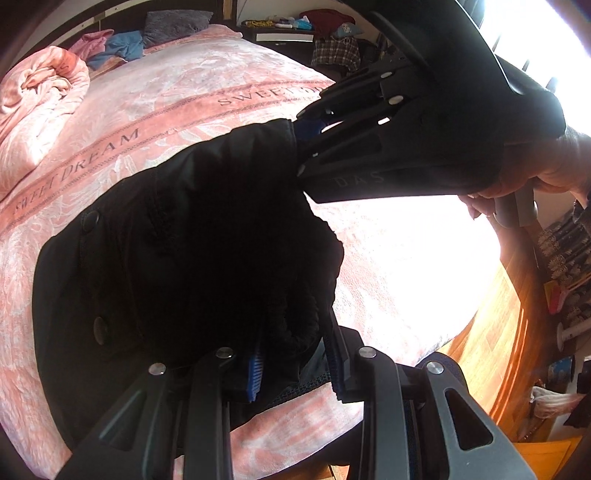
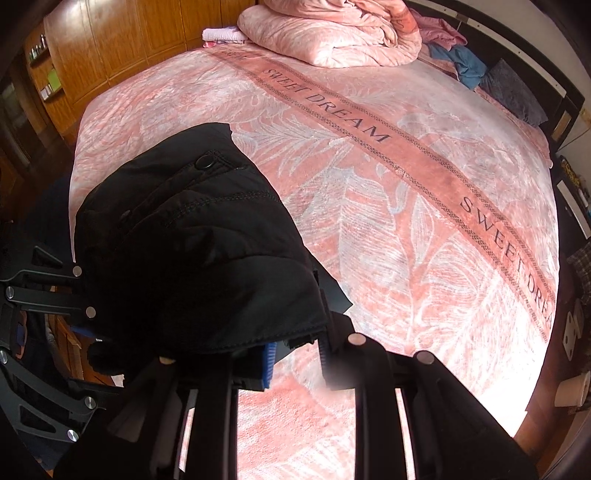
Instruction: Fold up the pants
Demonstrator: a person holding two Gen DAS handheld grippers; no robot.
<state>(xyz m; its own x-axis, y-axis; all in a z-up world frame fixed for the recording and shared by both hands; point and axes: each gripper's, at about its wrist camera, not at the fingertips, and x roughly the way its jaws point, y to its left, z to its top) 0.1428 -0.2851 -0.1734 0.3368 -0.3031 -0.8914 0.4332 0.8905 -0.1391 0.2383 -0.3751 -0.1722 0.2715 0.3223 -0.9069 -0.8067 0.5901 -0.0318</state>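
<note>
Black pants (image 1: 184,251) with snap buttons hang bunched above the pink bed, held between both grippers. My left gripper (image 1: 295,369) is shut on the pants' fabric near the bottom of the left wrist view. My right gripper (image 1: 306,129) enters from the upper right there and is shut on the pants' upper edge. In the right wrist view the pants (image 2: 199,251) drape over my right gripper (image 2: 295,354), whose blue pads clamp the fabric. The left gripper (image 2: 85,317) shows at the left edge, its tips hidden behind the cloth.
The bed (image 2: 406,221) has a pink "SWEET DREAM" blanket. A rolled pink duvet (image 2: 332,33) and loose clothes (image 2: 461,62) lie at its head. A wooden wardrobe (image 2: 110,44) stands beside the bed. Cluttered shelves (image 1: 565,258) stand at the right in the left wrist view.
</note>
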